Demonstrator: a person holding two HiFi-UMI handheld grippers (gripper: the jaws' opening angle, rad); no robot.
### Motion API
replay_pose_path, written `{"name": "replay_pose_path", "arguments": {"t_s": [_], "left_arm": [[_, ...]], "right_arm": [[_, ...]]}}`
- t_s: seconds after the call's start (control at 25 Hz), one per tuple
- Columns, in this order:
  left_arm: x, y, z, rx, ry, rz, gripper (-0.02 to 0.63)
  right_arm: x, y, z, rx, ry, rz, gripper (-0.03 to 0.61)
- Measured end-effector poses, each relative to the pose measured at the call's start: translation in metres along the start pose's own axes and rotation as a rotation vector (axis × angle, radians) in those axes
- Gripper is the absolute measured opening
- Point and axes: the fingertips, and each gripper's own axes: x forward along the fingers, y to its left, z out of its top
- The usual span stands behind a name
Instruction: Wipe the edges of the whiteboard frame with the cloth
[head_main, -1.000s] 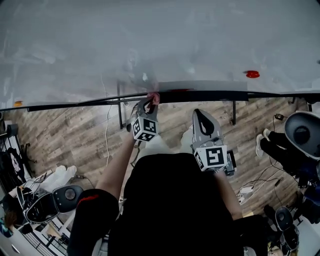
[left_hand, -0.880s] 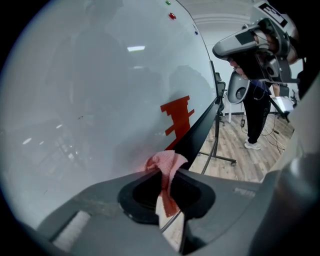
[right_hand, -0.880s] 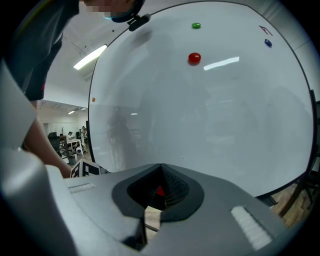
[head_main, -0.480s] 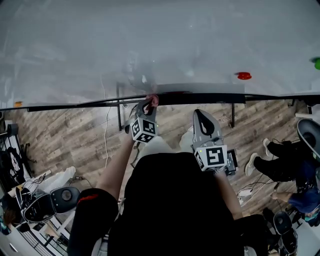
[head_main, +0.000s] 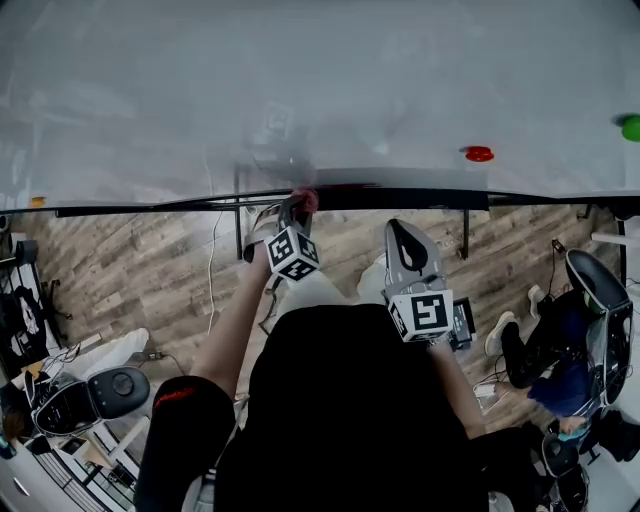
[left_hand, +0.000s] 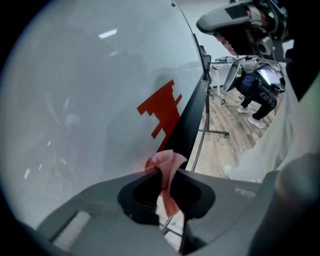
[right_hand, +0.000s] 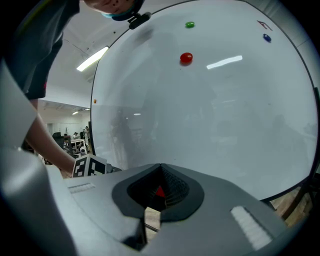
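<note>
Rotated slightly, left gripper (head_main: 297, 206) apparently presses cloth (left_hand: 165, 163) against frame (left_hand: 193, 119).

Wood-plank floor (head_main: 130, 270); white cable (head_main: 213, 290)

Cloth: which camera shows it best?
Left gripper view: pink cloth pinched by the left gripper, jaws closed, at the black frame. Head view shows only a pink speck; right gripper view, nothing clear.

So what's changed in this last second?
The left gripper twisted slightly, tilting its marker cube, while keeping the pink cloth pinched against the whiteboard frame. The right gripper stayed back from the board, shut.
</note>
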Motion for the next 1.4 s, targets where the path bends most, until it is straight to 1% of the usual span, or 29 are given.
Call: {"name": "replay_pose_path", "arguments": {"t_s": [0.08,0.2,0.44,0.64,0.8,1.04,1.16,1.28,1.4], "left_arm": [[0.003,-0.003,0.001,0.058,0.044,-0.006,0.044],[0.003,-0.005,0.001,0.106,0.098,-0.020,0.044],[0.001,-0.005,0.000,0.192,0.166,-0.014,0.044],[0.000,-0.004,0.007,0.247,0.197,0.009,0.044],[-0.002,-0.005,0.007,0.262,0.228,0.009,0.044],[-0.003,-0.007,0.014,0.254,0.228,0.019,0.044],[-0.002,-0.016,0.030,0.253,0.191,0.008,0.044],[0.003,-0.022,0.042,0.275,0.198,0.008,0.044],[0.007,-0.027,0.052,0.259,0.201,0.008,0.044]], "right_arm": [[-0.001,-0.003,-0.002,0.002,0.000,0.002,0.002],[-0.003,-0.004,-0.002,-0.003,0.000,0.008,0.002],[-0.008,-0.007,0.001,0.005,0.003,0.009,0.002],[-0.012,-0.014,0.002,0.014,0.005,0.009,0.002],[-0.014,-0.018,0.003,0.014,0.004,0.019,0.002],[-0.018,-0.023,0.002,0.016,0.006,0.030,0.002],[-0.022,-0.028,0.001,0.019,0.011,0.036,0.002],[-0.025,-0.031,0.000,0.021,0.014,0.039,0.002],[-0.030,-0.035,-0.001,0.026,0.016,0.038,0.002]]}}
